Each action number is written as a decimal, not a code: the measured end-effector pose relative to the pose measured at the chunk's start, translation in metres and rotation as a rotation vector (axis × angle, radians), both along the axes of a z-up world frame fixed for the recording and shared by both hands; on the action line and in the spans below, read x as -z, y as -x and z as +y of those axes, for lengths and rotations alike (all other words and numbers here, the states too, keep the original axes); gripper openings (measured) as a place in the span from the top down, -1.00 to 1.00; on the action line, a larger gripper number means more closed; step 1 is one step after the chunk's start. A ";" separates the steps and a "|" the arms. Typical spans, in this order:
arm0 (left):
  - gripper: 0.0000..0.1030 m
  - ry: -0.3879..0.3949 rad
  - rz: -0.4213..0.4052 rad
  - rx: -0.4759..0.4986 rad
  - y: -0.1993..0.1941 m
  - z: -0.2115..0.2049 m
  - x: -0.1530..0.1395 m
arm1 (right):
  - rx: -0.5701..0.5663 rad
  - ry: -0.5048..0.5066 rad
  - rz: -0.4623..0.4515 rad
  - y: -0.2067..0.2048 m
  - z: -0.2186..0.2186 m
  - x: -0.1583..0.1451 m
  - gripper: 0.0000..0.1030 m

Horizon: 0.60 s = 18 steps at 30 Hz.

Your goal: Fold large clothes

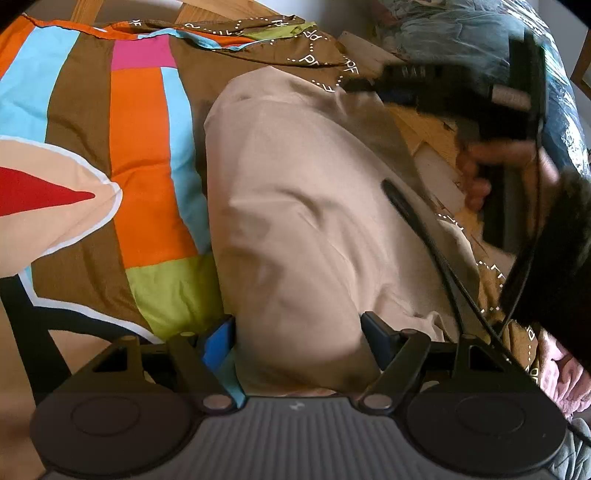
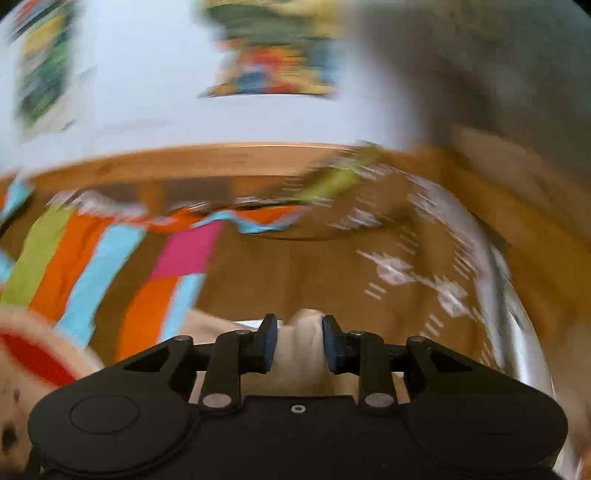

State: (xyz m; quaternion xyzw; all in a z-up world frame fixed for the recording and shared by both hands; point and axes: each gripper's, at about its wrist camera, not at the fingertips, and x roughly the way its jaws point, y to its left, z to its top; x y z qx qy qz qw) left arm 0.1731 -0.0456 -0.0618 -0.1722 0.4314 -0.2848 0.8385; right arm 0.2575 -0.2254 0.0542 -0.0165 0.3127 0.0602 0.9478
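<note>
A large beige garment [image 1: 295,206] lies bunched on a colourful striped bedspread [image 1: 144,147]. In the left wrist view its near end runs between the spread fingers of my left gripper [image 1: 297,339], which stands open around the cloth. My right gripper [image 2: 300,343] is shut on a fold of the beige garment [image 2: 299,354], with the pads close on either side of it. The right gripper [image 1: 424,81] also shows at the upper right of the left wrist view, held by a hand [image 1: 480,166] at the garment's far edge. The right wrist view is blurred by motion.
A wooden bed frame [image 2: 207,162] runs behind the bedspread [image 2: 258,280], below a pale wall with posters [image 2: 269,70]. A brown cloth with white dotted lettering [image 1: 306,55] lies at the far side. A black cable [image 1: 436,251] crosses the garment. Blue-grey bedding [image 1: 461,33] is piled at the upper right.
</note>
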 end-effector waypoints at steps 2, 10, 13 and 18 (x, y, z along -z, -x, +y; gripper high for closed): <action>-0.49 0.003 0.002 0.000 -0.001 0.000 0.000 | -0.134 0.027 0.044 -0.008 0.019 -0.001 0.21; -0.49 0.006 -0.002 0.008 0.004 0.002 0.001 | -0.128 0.033 -0.014 -0.008 0.032 0.000 0.29; -0.51 0.011 0.004 0.010 0.002 0.004 0.002 | -0.302 0.085 0.027 0.000 0.055 0.008 0.29; -0.52 0.017 0.012 0.002 0.002 0.006 0.004 | -0.176 0.113 0.083 -0.023 0.054 0.046 0.26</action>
